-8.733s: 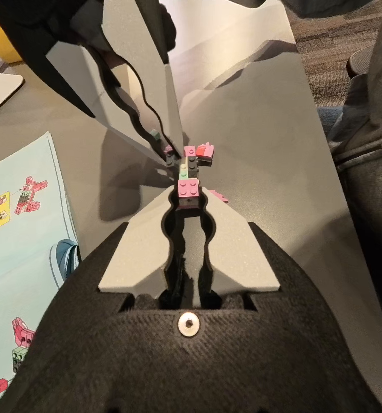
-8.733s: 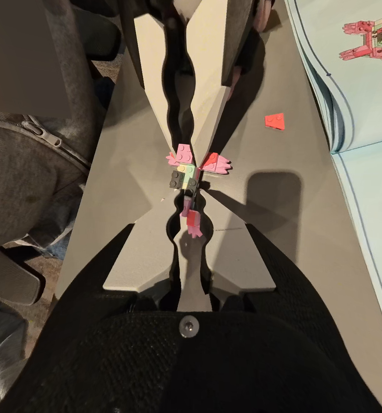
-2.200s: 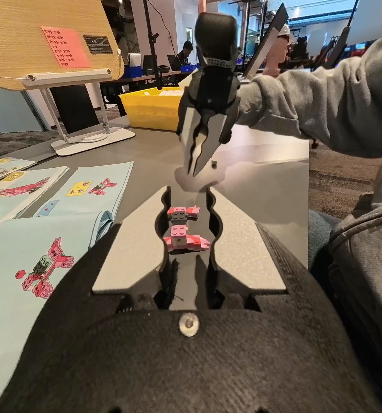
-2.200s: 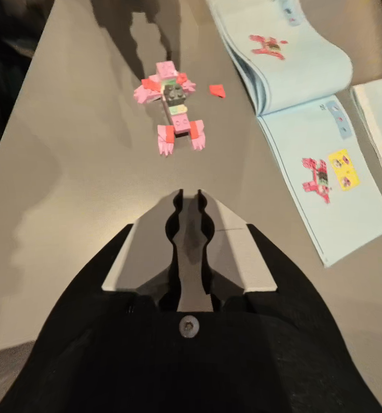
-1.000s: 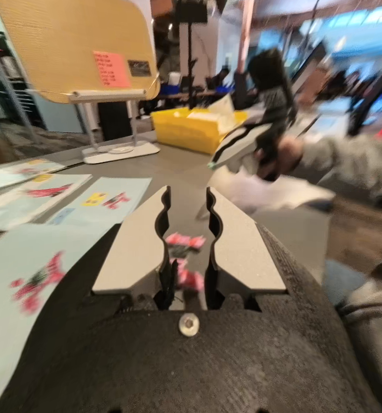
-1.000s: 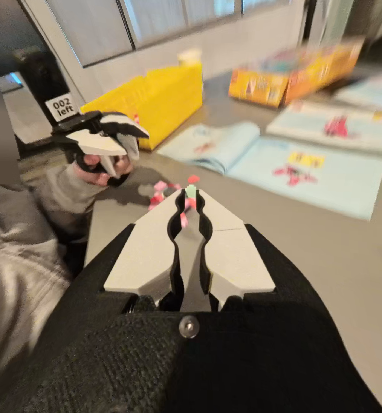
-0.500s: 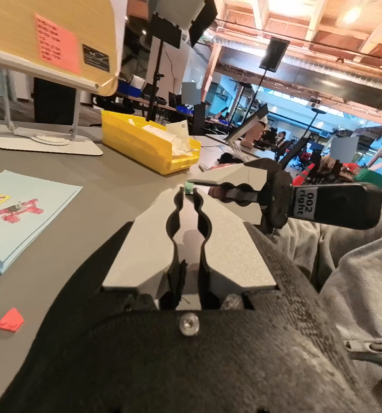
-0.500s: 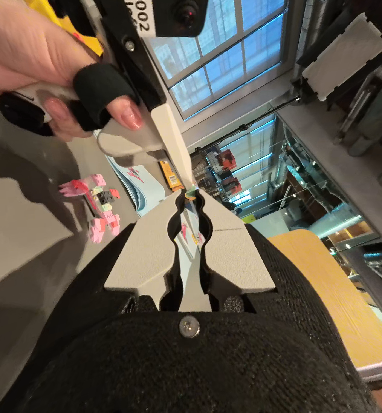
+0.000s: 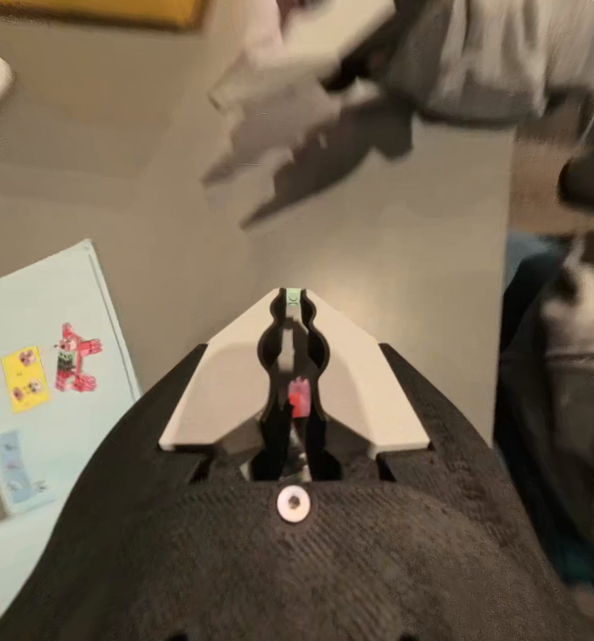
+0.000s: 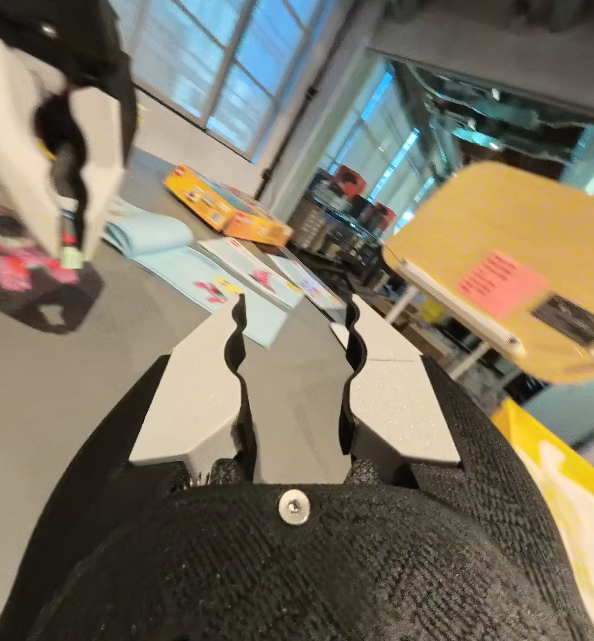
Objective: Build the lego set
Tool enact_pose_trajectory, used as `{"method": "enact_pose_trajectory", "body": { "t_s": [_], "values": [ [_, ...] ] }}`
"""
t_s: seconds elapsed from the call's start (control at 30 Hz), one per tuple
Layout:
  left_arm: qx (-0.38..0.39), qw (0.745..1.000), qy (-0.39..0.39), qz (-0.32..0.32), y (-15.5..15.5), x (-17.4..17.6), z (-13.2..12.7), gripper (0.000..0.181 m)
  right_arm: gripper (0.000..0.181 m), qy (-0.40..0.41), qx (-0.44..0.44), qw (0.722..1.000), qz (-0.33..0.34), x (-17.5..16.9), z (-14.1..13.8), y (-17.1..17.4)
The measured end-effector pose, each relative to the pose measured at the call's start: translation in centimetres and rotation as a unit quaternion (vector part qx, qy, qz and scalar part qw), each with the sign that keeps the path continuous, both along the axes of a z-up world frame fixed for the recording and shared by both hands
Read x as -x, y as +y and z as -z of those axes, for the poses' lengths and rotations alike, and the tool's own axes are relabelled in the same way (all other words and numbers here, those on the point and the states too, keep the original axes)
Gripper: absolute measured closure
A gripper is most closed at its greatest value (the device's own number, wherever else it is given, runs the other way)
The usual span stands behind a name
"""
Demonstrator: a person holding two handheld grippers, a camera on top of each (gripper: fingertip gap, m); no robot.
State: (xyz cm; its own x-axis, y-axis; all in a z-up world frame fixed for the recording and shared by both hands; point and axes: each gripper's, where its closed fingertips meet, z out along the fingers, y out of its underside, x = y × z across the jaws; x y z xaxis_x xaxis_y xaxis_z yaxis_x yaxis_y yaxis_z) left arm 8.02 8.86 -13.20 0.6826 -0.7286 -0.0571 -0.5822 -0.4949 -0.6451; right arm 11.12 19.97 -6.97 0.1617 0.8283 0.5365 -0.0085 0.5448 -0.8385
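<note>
My left gripper (image 9: 293,293) is shut on a small light green lego piece (image 9: 293,297) at its fingertips, above the grey table (image 9: 392,277). Part of the pink and red lego model (image 9: 299,399) shows below, through the gap between the fingers. In the right wrist view the left gripper (image 10: 70,255) hangs at the left with the green piece (image 10: 70,258) in its tips, just above the blurred pink model (image 10: 7,274). My right gripper (image 10: 295,301) is open and empty, away to the right of the model.
Open light blue instruction booklets (image 10: 191,274) (image 9: 45,347) lie on the table. An orange lego box (image 10: 229,211) lies farther back. A wooden board on a white stand (image 10: 497,263) stands at the right. A yellow bin (image 10: 573,485) is close by at the right. A person's grey sleeve (image 9: 497,59) is at the top.
The green piece passed from my right gripper to my left. My right gripper opened and drew away. My left gripper swung down over the table and the model.
</note>
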Motion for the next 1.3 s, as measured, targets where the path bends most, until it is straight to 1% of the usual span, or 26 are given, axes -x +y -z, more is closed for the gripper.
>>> {"method": "enact_pose_trajectory", "body": {
  "t_s": [0.07,0.1,0.2,0.27,0.37,0.47,0.5,0.57,0.7,0.77,0.83,0.9,0.97,1.0,1.03,1.07,1.17,1.2,1.23,1.3],
  "values": [
    [0.060,0.994,0.082,0.033,0.9,0.3,2.2,0.174,0.127,0.008,0.024,0.999,0.034,-1.3,0.9,2.9],
    [0.089,0.990,0.102,0.047,1.2,0.1,3.1,0.174,0.128,0.015,0.040,0.998,0.040,-1.9,0.9,3.6],
    [0.142,0.980,0.124,0.066,2.0,-0.4,5.3,0.174,0.129,0.063,0.084,0.994,0.044,-3.4,-0.3,4.3],
    [0.149,0.977,0.135,0.073,2.6,-0.5,6.6,0.174,0.129,0.079,0.102,0.991,0.046,-4.0,-0.8,4.7],
    [0.151,0.980,0.103,0.075,3.1,-1.4,6.7,0.174,0.130,0.088,0.134,0.986,0.045,-4.3,-0.8,5.4],
    [0.151,0.980,0.101,0.075,3.2,-1.3,6.7,0.174,0.130,0.091,0.169,0.981,0.039,-4.3,-0.5,6.1],
    [0.155,0.980,0.103,0.075,3.1,-1.3,6.8,0.172,0.130,0.091,0.178,0.979,0.038,-4.3,-0.5,6.3],
    [0.158,0.980,0.096,0.072,3.0,-1.4,6.8,0.152,0.130,0.090,0.190,0.977,0.033,-4.3,-0.4,6.4],
    [0.135,0.985,0.085,0.063,3.1,-1.2,6.7,0.123,0.130,0.078,0.193,0.978,0.017,-4.2,-0.1,6.0],
    [0.111,0.990,0.062,0.064,2.8,-1.0,6.0,0.118,0.130,0.059,0.181,0.982,-0.005,-3.7,0.2,4.9],
    [0.081,0.996,0.014,0.046,2.0,-0.7,4.3,0.107,0.133,0.022,0.164,0.984,-0.065,-2.9,0.7,2.3],
    [0.036,0.999,-0.038,0.010,0.5,0.2,2.1,0.095,0.137,-0.032,0.154,0.976,-0.149,-2.0,1.8,-1.4],
    [-0.021,0.997,-0.063,-0.049,-1.4,2.4,0.3,0.082,0.138,-0.097,0.158,0.958,-0.219,-1.2,3.5,-4.8],
    [-0.051,0.993,-0.067,-0.084,-2.5,3.8,-0.2,0.076,0.138,-0.131,0.159,0.949,-0.239,-0.8,4.6,-6.1],
    [-0.079,0.987,-0.069,-0.120,-3.6,5.3,-0.5,0.075,0.140,-0.166,0.155,0.941,-0.250,-0.4,5.6,-7.0],
    [-0.098,0.981,-0.071,-0.152,-4.9,6.8,-0.6,0.076,0.140,-0.196,0.147,0.936,-0.255,-0.1,6.5,-7.7],
    [-0.111,0.961,-0.076,-0.241,-8.0,10.4,0.9,0.092,0.140,-0.250,0.142,0.922,-0.258,0.7,8.1,-8.7],
    [-0.106,0.958,-0.081,-0.255,-8.7,11.2,1.8,0.103,0.139,-0.268,0.149,0.917,-0.254,1.0,8.5,-8.6],
    [-0.100,0.956,-0.091,-0.259,-9.1,11.6,2.6,0.109,0.137,-0.283,0.159,0.913,-0.246,1.2,9.0,-8.4],
    [-0.074,0.956,-0.126,-0.254,-9.5,11.4,4.1,0.110,0.134,-0.303,0.181,0.906,-0.234,1.6,9.6,-8.0]
  ]
}}
